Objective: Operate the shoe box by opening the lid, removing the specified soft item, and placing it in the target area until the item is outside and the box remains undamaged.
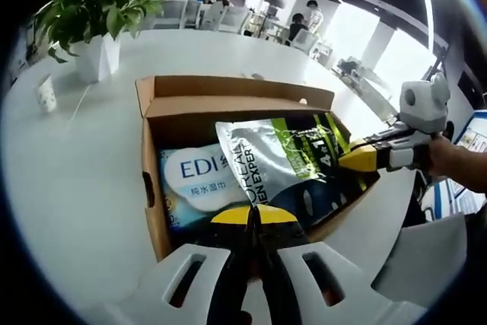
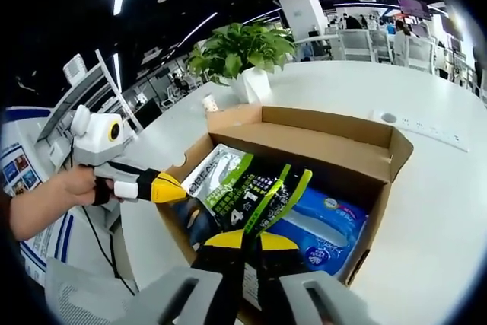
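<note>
Cardboard shoe box (image 1: 228, 104) is sitting open on the white table (image 1: 84, 173), lid flap folded back toward the far edge, by the potted plant (image 1: 95, 5). Inside: silver-green-black foil pouch (image 1: 281, 165), the soft item I'm after, lying on top of a blue wipes pack (image 1: 199, 184).

I'm pinching the pouch w/ both tongs. Left tongs (image 1: 254, 215) are pressed together on its near bottom hem; right tongs (image 2: 252, 241) are closing on the opposite hem, black-green end. Pouch is inside the box, not yet out, slightly raised at the ends.

Handling, my guess: light, floppy, slick laminated film. Will probably sag in the middle and could slide out of a shallow bite. Best hold looks like the sealed flat hems, deep bite, both ends, lifting straight up so it isn't dragging on the cardboard walls. Walls are thin, so no levering against them.

Views differ: left gripper view is showing the pouch's printed face readable, most of the wipes pack label, a paper cup (image 1: 47, 93) near the table's left edge, and my right tongs coming in from the side. Right gripper view is showing the box's other long wall (image 2: 377, 211), a power strip (image 2: 418, 125) toward the table's far edge, and my hand (image 2: 72, 188) gripping the left tool (image 2: 133, 176), whose yellow tips are at the pouch.
</note>
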Demonstrator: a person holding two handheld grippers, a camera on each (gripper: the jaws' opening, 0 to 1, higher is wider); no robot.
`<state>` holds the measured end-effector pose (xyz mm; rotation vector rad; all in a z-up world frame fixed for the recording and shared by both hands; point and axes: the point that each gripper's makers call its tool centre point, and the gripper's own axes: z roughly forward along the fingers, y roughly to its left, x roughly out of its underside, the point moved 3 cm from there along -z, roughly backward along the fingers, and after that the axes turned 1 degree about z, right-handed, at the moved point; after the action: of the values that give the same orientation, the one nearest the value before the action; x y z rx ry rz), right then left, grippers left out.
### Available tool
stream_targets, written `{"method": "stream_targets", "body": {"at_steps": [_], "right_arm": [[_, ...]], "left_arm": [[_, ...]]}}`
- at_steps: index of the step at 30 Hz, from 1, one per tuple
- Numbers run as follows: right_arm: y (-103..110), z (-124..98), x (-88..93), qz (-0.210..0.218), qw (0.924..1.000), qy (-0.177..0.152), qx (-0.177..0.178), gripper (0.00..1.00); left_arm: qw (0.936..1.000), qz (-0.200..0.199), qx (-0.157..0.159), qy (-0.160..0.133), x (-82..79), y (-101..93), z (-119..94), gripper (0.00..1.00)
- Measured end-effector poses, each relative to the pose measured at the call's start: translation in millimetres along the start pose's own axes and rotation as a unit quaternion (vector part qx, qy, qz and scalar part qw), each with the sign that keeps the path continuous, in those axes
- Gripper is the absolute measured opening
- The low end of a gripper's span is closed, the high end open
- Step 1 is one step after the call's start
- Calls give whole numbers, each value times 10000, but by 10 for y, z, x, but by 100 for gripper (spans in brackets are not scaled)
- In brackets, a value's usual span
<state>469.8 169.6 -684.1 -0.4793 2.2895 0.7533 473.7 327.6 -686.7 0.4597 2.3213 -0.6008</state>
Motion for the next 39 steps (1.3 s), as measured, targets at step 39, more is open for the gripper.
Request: {"method": "stream_targets", "body": {"at_steps": [39], "right_arm": [[-301, -548, -48, -81, 9996, -170, 206, 0]], "left_arm": [[9993, 113, 351, -77, -240, -553, 122, 0]]}}
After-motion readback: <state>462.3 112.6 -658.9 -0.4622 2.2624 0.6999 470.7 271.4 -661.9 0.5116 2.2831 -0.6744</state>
